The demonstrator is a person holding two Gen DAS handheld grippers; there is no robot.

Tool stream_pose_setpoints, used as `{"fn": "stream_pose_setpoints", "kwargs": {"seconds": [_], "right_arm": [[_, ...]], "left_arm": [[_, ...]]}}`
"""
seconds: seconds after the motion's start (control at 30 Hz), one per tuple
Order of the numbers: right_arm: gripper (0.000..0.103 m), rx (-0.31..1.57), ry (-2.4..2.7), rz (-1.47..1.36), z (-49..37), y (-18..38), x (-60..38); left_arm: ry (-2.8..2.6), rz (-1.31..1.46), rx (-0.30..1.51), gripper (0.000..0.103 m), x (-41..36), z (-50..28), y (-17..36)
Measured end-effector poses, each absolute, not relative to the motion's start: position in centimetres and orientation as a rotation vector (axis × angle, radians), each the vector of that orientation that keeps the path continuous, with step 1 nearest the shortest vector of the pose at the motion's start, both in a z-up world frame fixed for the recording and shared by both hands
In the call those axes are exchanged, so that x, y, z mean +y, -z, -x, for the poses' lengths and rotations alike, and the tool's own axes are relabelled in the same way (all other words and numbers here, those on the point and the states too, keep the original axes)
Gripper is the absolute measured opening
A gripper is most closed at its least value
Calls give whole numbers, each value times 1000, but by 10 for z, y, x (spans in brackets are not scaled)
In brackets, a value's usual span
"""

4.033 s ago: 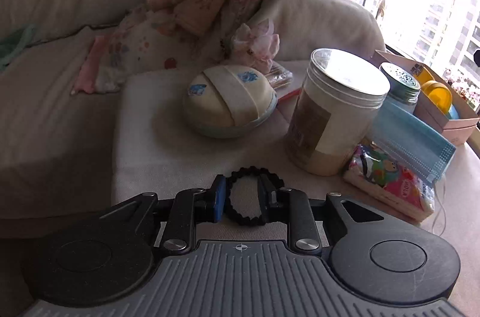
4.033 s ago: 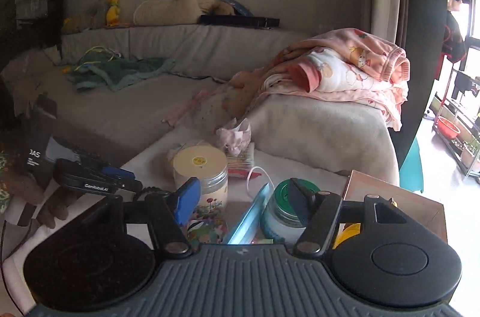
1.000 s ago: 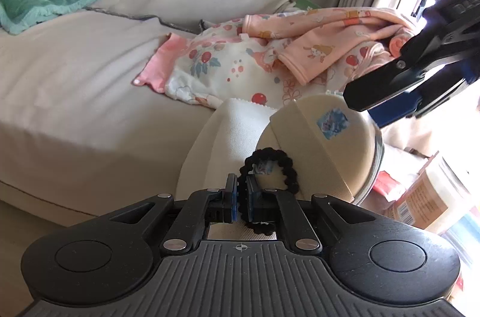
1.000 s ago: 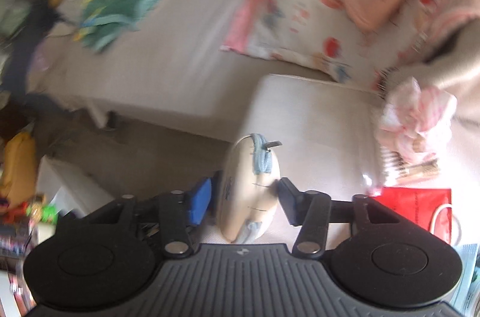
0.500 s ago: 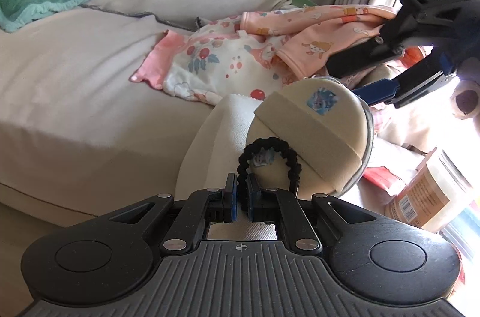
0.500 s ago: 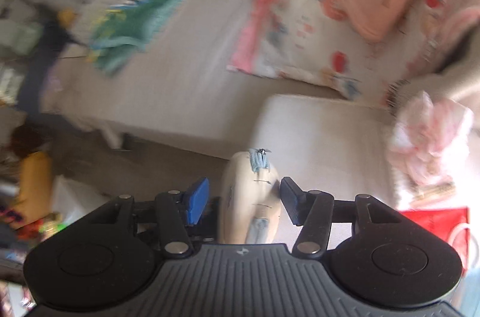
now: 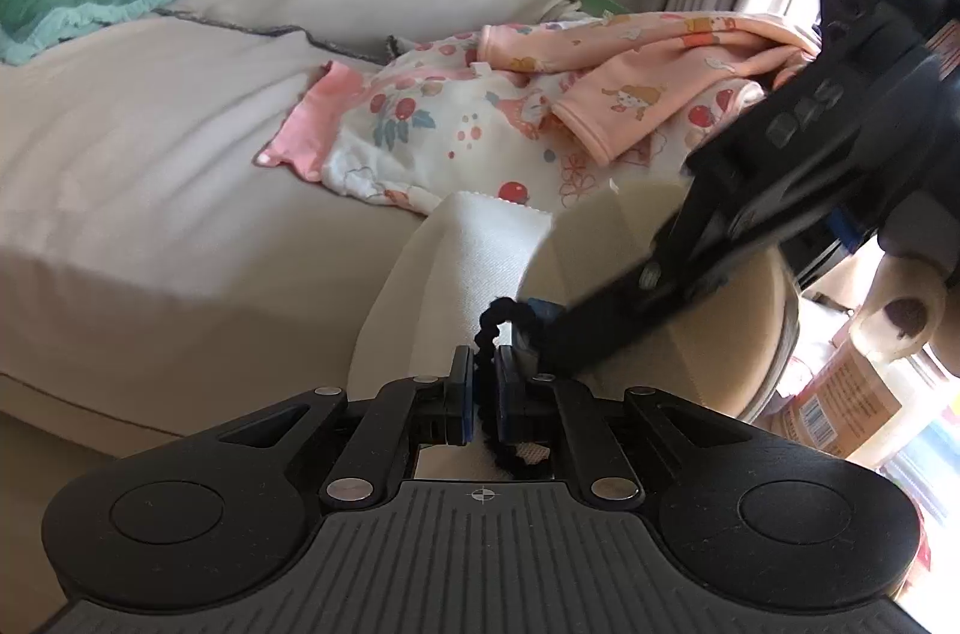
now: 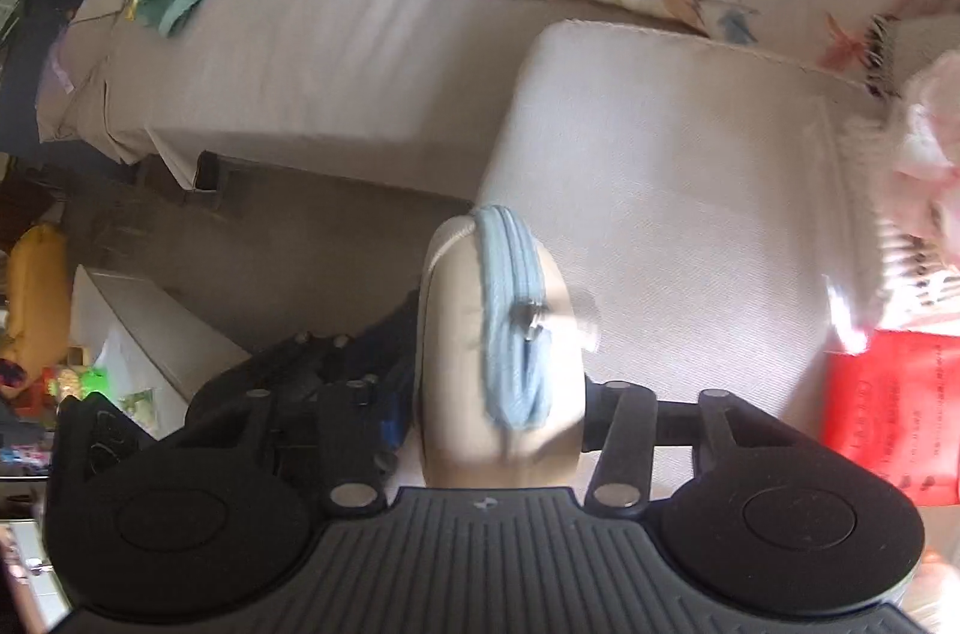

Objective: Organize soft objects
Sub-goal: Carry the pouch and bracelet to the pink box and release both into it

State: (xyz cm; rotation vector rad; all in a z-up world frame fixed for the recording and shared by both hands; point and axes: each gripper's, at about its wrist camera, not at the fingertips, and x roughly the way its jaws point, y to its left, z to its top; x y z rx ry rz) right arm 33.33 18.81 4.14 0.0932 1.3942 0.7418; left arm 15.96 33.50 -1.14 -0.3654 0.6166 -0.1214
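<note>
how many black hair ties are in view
1: the black hair tie is pinched in the left gripper, right in front of the cream pouch. Others may be hidden behind the grippers.

The pouch (image 8: 498, 334) stands on the cloth (image 8: 690, 154), seemingly before the sofa (image 8: 336, 34).

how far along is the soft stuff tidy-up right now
Early. Nothing looks put away. In hand: the left tongs pinch a black hair tie; the right tongs, which have just been closing, straddle the cream zip pouch. Left: the pink baby clothes and green cloth lie on the sofa.
</note>
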Motion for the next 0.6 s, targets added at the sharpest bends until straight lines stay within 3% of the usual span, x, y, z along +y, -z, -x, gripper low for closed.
{"fn": "stream_pose_setpoints", "kwargs": {"seconds": [0.3,0.6], "right_arm": [[40,1246,-707,-53,-318,-84,158],[40,1115,-727,-52,-282,-147,97]], "left_arm": [[160,298,590,9,317,-142,-12],[166,167,521,9,276,-128,-79]]}}
